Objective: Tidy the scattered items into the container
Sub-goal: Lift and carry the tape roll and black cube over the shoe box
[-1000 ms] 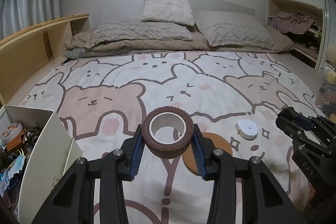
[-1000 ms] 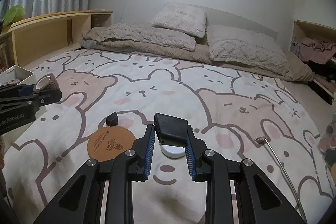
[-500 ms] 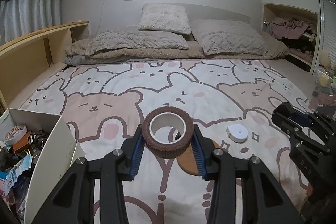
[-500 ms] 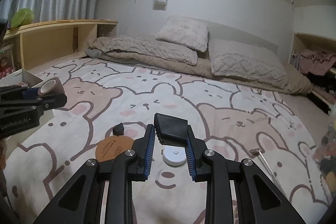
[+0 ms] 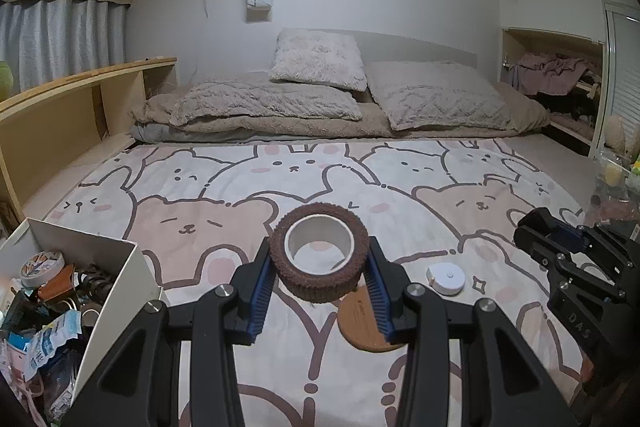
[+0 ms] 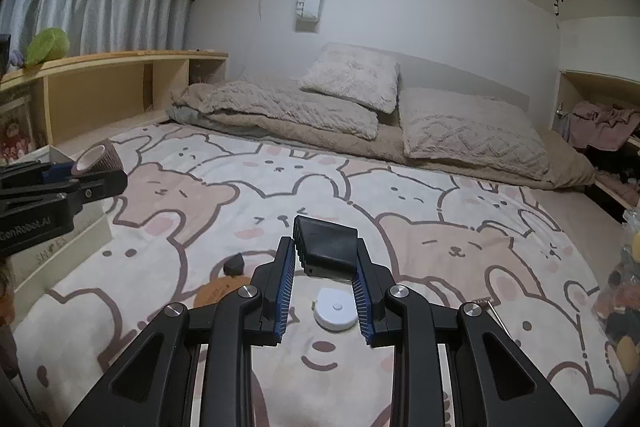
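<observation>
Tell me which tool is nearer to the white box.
Left. The left tool, shut on the brown roll, hangs just beside the box. The right tool, holding a black block, is farther away, over the white disc.

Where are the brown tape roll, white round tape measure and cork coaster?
brown tape roll (image 5: 319,281), left wrist view, front outer wall.
white round tape measure (image 6: 335,313), right wrist view, top face.
cork coaster (image 5: 362,327), left wrist view, bare top.

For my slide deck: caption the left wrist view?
Left gripper holds a brown tape roll above the bedspread, white box at left.
</observation>
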Demonstrator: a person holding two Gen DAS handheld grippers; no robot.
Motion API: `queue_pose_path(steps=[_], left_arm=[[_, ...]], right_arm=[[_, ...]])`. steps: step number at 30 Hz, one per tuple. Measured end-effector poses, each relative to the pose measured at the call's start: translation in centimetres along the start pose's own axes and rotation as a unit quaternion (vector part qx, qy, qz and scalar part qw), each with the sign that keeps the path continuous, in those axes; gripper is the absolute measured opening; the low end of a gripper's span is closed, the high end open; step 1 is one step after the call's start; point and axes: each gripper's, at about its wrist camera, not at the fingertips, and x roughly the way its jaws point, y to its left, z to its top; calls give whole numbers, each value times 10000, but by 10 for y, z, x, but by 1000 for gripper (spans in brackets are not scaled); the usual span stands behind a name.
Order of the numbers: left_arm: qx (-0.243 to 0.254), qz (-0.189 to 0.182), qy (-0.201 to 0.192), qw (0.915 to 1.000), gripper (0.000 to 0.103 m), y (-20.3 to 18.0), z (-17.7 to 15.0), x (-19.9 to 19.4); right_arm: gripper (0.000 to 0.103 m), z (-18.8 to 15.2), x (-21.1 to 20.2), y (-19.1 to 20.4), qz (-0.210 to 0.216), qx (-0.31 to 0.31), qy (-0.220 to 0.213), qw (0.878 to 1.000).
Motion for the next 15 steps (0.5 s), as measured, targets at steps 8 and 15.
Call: queue_pose_path(steps=[8, 15], left_arm=[[-37, 41, -133, 9999, 42, 3, 5, -9], [-125, 70, -290, 9995, 42, 11, 12, -20]], right_arm=[[28, 14, -9, 1, 80, 57, -183, 9998], [28, 28, -15, 5, 151, 58, -338, 9993]])
